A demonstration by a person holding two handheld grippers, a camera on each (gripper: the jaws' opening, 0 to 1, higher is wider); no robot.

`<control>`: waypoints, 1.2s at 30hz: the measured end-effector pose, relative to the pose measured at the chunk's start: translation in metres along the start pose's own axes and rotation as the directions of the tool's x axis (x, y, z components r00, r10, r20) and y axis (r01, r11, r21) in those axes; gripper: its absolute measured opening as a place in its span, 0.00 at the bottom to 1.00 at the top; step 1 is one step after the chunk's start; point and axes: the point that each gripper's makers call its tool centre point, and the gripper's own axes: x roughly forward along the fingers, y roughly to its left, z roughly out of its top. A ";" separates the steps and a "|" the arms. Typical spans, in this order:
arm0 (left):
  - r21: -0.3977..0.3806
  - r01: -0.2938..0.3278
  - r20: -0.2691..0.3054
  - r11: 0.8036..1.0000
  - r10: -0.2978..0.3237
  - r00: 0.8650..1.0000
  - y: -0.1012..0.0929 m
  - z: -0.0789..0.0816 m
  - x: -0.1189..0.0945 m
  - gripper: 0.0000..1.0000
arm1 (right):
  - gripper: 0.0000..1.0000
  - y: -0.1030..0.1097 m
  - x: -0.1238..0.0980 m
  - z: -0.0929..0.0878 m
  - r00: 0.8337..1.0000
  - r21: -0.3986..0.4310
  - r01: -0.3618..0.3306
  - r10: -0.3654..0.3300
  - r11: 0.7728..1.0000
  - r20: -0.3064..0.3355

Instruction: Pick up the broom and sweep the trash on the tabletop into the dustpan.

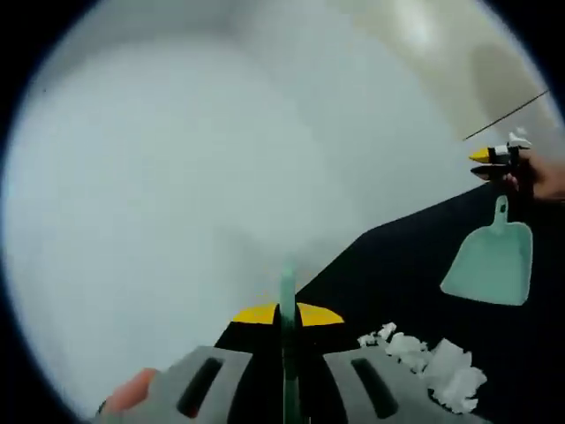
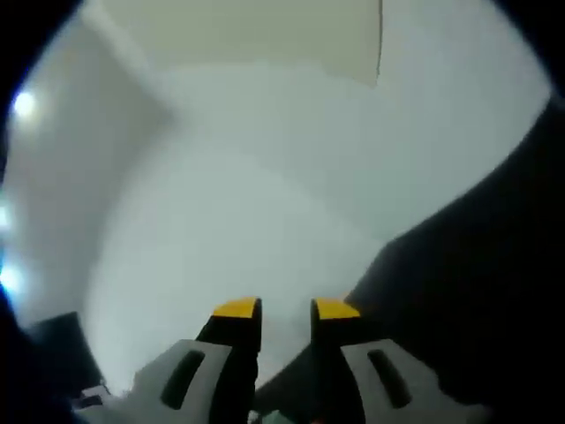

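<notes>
The sweeping looks barely begun. In the left gripper view the left gripper (image 1: pixel 284 320) is closed on a thin green stem, most likely the broom handle (image 1: pixel 288 291), which stands up between its yellow-tipped jaws; the broom's head is out of sight below. The trash (image 1: pixel 433 362), a loose heap of white crumpled scraps, lies on the dark tabletop (image 1: pixel 397 265) near the edge closest to this camera. The pale green dustpan (image 1: pixel 493 265) hangs well apart from the heap, further out over the tabletop, its handle gripped from above by the right gripper (image 1: pixel 491 157), whose yellow and black tips show beside a person's hand (image 1: pixel 543 177). No scraps can be seen in the pan, so by my reading both tools are in hand while the pan has yet to be set down by the heap and the sweeping itself is still to do.

The left gripper view gives the heap, the pan and the far gripper together. The right gripper view gives none of that: it looks past the right gripper (image 2: pixel 284 309) at a pale wall and a dark corner of the tabletop (image 2: pixel 477 291). Its jaws stand close, a narrow gap between the tips, and a small green patch at their base suggests the dustpan handle clamped there.
</notes>
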 end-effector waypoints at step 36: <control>-0.357 0.027 0.194 0.934 0.046 0.980 -0.162 0.114 -0.007 0.04 | 0.23 -0.002 -0.002 0.008 0.999 0.053 -0.018 0.017 0.998 0.036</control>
